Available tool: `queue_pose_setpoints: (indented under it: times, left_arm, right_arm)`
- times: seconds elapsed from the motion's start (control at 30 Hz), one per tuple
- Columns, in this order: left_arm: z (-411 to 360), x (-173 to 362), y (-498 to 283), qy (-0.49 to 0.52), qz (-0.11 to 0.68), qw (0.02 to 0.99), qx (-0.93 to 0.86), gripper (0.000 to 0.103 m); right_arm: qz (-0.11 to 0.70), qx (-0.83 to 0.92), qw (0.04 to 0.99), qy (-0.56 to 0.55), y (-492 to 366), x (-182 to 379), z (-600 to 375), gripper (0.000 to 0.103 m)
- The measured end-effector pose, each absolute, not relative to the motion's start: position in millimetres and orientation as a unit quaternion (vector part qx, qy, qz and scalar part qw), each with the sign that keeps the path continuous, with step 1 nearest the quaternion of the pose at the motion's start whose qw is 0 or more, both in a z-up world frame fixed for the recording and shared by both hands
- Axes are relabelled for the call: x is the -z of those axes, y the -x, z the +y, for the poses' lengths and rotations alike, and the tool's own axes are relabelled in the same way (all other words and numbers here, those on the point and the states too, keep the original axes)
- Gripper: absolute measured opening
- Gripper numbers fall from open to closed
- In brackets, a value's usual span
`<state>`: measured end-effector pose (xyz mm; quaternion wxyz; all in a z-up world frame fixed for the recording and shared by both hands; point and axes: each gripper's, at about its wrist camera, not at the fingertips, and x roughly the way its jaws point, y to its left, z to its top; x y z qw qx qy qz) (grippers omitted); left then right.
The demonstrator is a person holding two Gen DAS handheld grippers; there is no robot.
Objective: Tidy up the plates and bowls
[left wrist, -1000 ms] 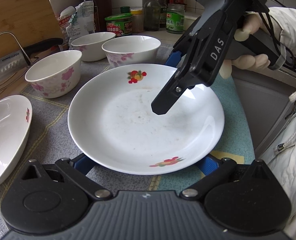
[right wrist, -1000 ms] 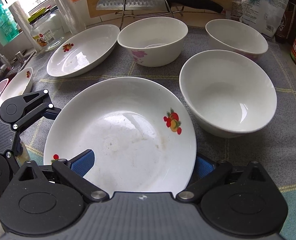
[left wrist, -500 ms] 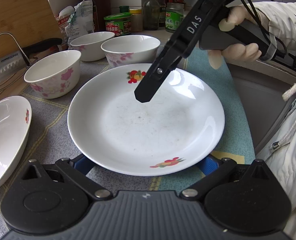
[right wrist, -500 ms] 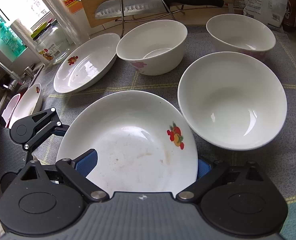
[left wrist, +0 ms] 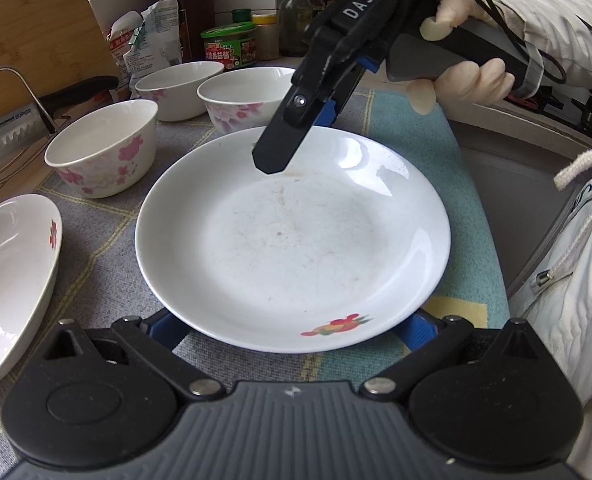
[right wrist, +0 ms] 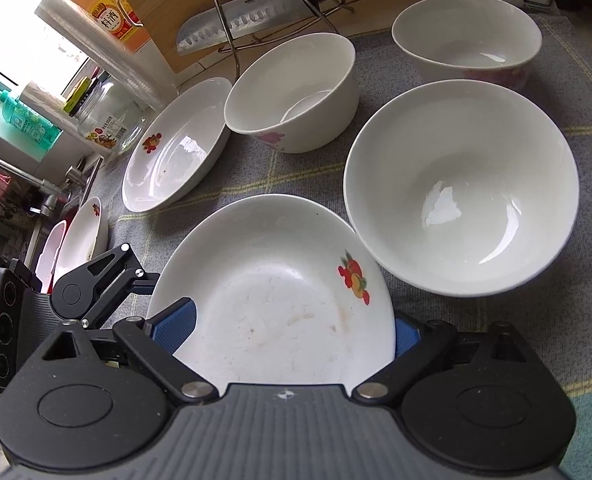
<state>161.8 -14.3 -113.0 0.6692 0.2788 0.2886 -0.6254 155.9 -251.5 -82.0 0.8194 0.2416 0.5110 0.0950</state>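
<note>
A white plate (left wrist: 292, 240) with fruit prints lies on the grey mat, seen close up as the plate (right wrist: 280, 300) in the right wrist view. My left gripper (left wrist: 292, 326) stands wide, and the plate's near rim lies over its blue pads (left wrist: 164, 324). My right gripper (left wrist: 299, 136) straddles the far rim, one black finger above the plate and one blue pad behind the rim. The right gripper (right wrist: 292, 328) has its jaws closing with the plate between them, and gaps still show at the pads. Three flowered bowls (left wrist: 104, 152) stand behind. A second plate (left wrist: 12, 280) lies at the left.
A knife on a wire rack (right wrist: 256, 4) and a cutting board stand at the back. Jars and bottles (left wrist: 228, 46) line the wall. More plates (right wrist: 84, 232) lean by the sink at left. A gloved hand (left wrist: 467, 80) holds the right gripper. The large bowl (right wrist: 459, 184) touches the plate's rim.
The right gripper swung from over the plate's middle to its far rim and rolled, and its jaws narrowed around the plate. The left gripper and the plate stayed put.
</note>
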Motion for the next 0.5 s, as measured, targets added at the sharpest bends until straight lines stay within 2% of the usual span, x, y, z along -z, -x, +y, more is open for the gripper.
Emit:
queue_pose_setpoints:
  times: [0.5]
  left_arm:
    - [-11, 108, -156, -0.298, 0.286, 0.674, 0.613, 0.102]
  right_arm:
    - [0.533, -0.092, 0.815, -0.206, -156, 77, -239, 0.098]
